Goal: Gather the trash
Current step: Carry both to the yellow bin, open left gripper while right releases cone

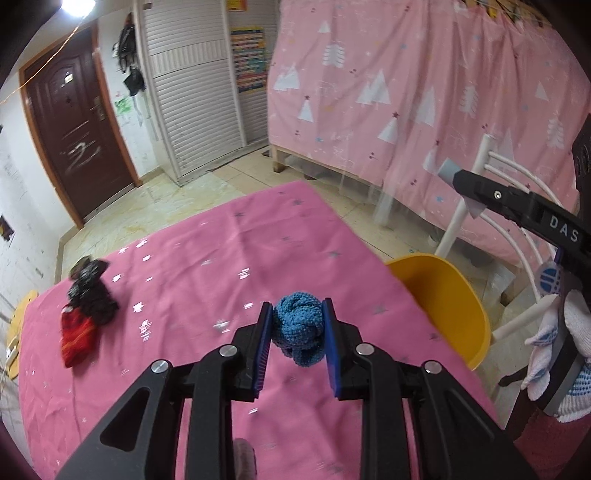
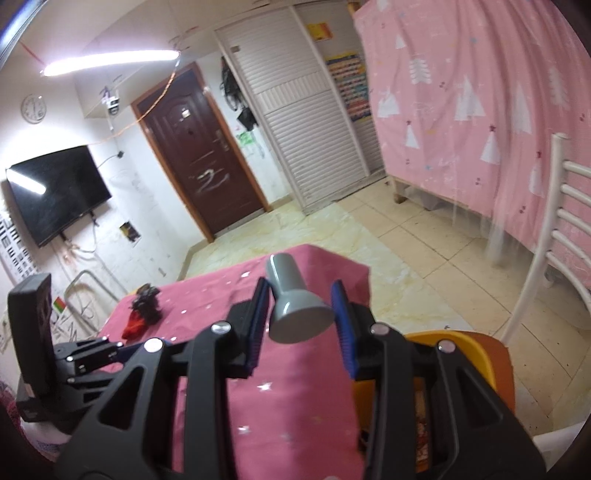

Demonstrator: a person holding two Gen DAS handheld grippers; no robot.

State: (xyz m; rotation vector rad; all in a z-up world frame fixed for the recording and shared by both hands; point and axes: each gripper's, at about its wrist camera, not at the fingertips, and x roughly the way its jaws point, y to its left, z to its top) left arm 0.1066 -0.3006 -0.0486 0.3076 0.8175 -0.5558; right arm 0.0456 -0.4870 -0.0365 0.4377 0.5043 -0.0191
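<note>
Blue knitted ball (image 1: 297, 328) sits pinched between the left gripper's (image 1: 297, 332) fingers (image 1: 263, 343).

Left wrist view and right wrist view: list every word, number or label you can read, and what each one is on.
"DAS": white letters on the black body of the right gripper, seen in the left wrist view; the edge of the picture cuts it, so more letters may follow.
Colourful chart on the wall beside the slatted wardrobe: print too small to read.
Yellow-orange poster above it: blurred.
Wall clock: numerals too small to read.
Nothing else legible.
</note>
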